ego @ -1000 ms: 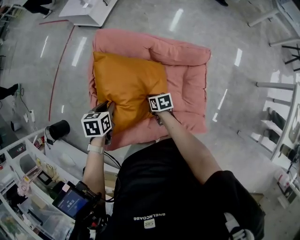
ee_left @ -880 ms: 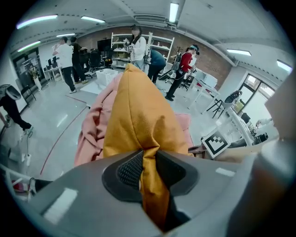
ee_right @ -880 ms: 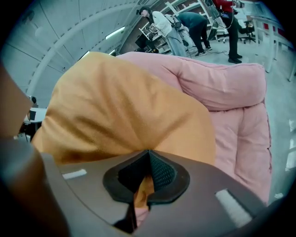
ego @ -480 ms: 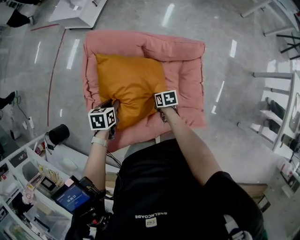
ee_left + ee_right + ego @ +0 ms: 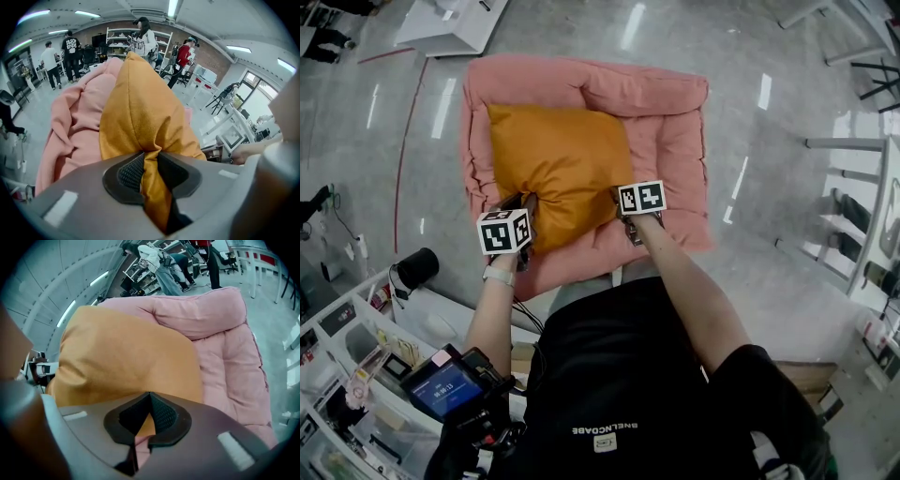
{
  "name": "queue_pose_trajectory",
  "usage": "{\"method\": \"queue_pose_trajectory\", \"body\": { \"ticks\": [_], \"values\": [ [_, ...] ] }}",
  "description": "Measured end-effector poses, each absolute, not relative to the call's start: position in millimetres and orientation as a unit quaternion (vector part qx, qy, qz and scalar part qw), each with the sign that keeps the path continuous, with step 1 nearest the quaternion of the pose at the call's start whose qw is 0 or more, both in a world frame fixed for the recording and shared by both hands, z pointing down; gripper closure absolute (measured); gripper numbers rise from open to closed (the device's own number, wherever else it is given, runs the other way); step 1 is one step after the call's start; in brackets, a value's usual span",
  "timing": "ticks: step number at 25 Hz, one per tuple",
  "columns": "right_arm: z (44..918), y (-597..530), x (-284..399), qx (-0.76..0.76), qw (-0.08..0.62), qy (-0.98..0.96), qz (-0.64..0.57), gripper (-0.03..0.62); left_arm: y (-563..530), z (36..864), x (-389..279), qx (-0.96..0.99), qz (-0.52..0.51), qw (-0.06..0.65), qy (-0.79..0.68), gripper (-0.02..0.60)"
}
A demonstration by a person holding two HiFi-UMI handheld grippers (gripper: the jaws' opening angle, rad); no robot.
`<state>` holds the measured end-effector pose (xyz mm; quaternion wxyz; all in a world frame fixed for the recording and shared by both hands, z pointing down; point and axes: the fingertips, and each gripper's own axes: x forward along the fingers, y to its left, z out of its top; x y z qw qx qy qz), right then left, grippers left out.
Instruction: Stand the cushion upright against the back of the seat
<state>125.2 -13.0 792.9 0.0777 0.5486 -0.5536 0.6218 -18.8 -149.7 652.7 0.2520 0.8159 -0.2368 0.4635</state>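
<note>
An orange cushion (image 5: 558,169) lies on a pink padded floor seat (image 5: 675,159), whose backrest roll (image 5: 619,89) is at the far side. My left gripper (image 5: 523,202) is at the cushion's near left corner. In the left gripper view this gripper (image 5: 149,154) is shut on a bunched fold of the orange cushion (image 5: 145,108). My right gripper (image 5: 619,195) is at the near right corner. In the right gripper view its jaws (image 5: 150,397) meet on a sliver of the cushion (image 5: 126,357), which bulges up in front.
The seat stands on a glossy grey floor. A black cylinder (image 5: 417,265) and a cluttered desk (image 5: 356,375) are at the near left. A white table (image 5: 441,23) is at the far left, and metal racks (image 5: 862,206) at the right. People stand far off (image 5: 70,51).
The right gripper has shifted right along the cushion's near edge and rolled a little. The left gripper has sunk slightly. Both keep their hold on the cushion.
</note>
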Motion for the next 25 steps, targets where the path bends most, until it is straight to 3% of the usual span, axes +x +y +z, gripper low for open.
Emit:
{"method": "queue_pose_trajectory", "body": {
  "ticks": [12, 23, 25],
  "values": [
    [773.9, -11.6, 103.7, 0.524, 0.094, -0.613, 0.584, 0.591, -153.8, 647.0, -26.4, 0.843, 0.410, 0.210, -0.277, 0.472],
    [721.9, -27.6, 102.7, 0.516, 0.088, -0.667, 0.530, 0.591, -138.7, 582.1, -17.1, 0.872, 0.345, 0.184, -0.296, 0.422],
    [704.2, -32.7, 98.5, 0.519, 0.091, -0.680, 0.511, 0.591, -136.8, 556.3, -22.7, 0.879, 0.316, 0.179, -0.311, 0.469]
  ]
}}
